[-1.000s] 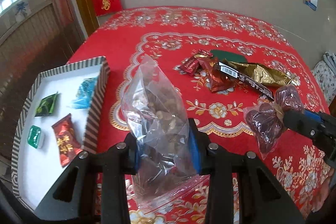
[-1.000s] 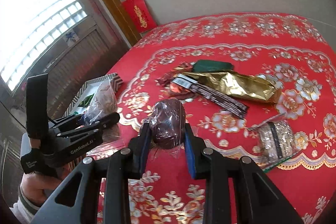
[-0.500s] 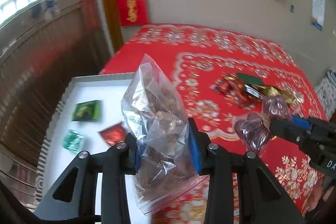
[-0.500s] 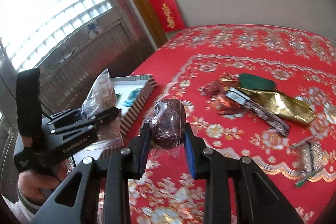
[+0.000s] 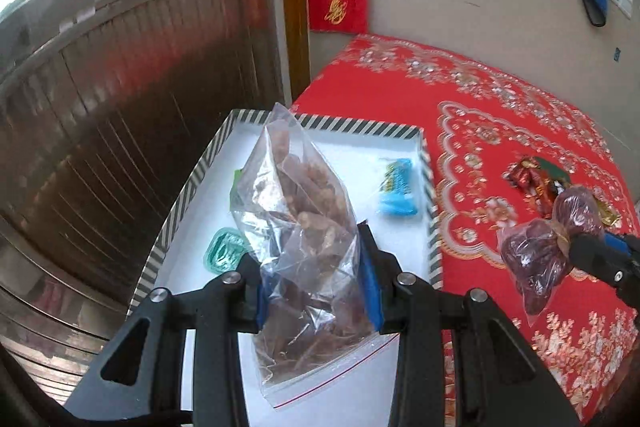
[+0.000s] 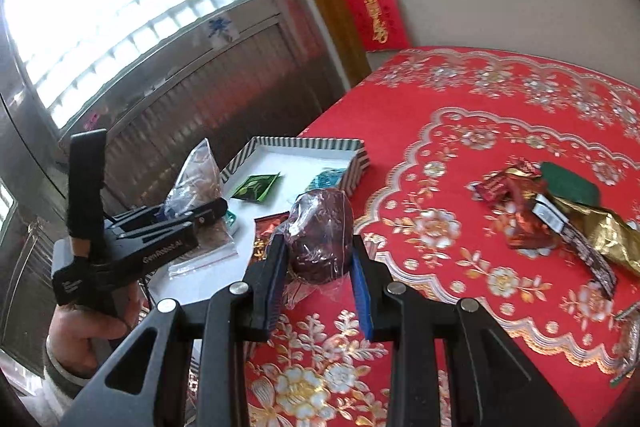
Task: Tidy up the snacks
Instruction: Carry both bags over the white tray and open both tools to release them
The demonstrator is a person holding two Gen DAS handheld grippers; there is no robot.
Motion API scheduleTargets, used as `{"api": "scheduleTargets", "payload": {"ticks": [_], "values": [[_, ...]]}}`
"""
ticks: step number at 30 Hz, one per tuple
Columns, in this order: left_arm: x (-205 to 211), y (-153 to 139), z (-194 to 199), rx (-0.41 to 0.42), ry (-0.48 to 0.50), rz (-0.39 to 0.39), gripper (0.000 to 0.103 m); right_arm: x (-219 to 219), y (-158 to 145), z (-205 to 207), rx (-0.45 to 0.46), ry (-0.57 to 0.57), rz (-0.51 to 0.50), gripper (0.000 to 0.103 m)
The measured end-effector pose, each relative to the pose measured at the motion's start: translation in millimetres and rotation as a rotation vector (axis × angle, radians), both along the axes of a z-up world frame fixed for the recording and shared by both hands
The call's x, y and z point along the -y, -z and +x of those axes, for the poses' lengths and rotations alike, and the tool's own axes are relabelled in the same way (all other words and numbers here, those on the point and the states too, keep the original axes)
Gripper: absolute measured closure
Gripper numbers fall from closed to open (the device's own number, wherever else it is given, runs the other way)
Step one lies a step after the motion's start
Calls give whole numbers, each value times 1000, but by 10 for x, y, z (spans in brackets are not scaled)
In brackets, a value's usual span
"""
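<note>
My left gripper (image 5: 312, 279) is shut on a clear zip bag of brown nuts (image 5: 308, 223) and holds it above the white tray with a striped rim (image 5: 332, 125). The tray holds a blue packet (image 5: 398, 187) and a green packet (image 5: 224, 251); the bag hides more. My right gripper (image 6: 318, 283) is shut on a clear bag of dark red dates (image 6: 322, 233), held over the red tablecloth just right of the tray (image 6: 320, 143). The dates bag also shows in the left wrist view (image 5: 536, 259). The left gripper with the nut bag shows in the right wrist view (image 6: 192, 219).
A pile of loose snacks lies on the cloth to the right: red wrappers (image 6: 516, 203), a gold packet (image 6: 604, 231) and a dark green one (image 6: 568, 183). A wooden panel wall (image 5: 100, 131) and window stand beyond the tray's left side.
Both grippers have swung left. The nut bag has gone from over the cloth to over the tray. The dates bag has followed toward the tray's right rim.
</note>
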State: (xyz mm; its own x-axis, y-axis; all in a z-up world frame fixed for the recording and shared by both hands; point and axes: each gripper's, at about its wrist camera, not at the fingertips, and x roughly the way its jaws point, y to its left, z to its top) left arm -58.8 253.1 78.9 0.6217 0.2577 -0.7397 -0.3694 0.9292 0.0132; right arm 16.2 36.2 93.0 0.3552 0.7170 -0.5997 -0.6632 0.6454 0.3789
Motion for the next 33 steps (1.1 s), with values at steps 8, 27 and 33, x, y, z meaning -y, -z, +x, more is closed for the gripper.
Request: {"api": "scheduleTargets", "payload": {"ticks": [8,27,33], "values": [[-161,106,-5,-12,-26,-16,65,-330,66,61,-21,-45,-16,73],[-393,258,129,-60,-58,-6,64,-915,300,260,-81,-110,-40,73],[-493,281,178,-73,-72,1,64,-1062,324,334,-88,-126,-50,73]]}}
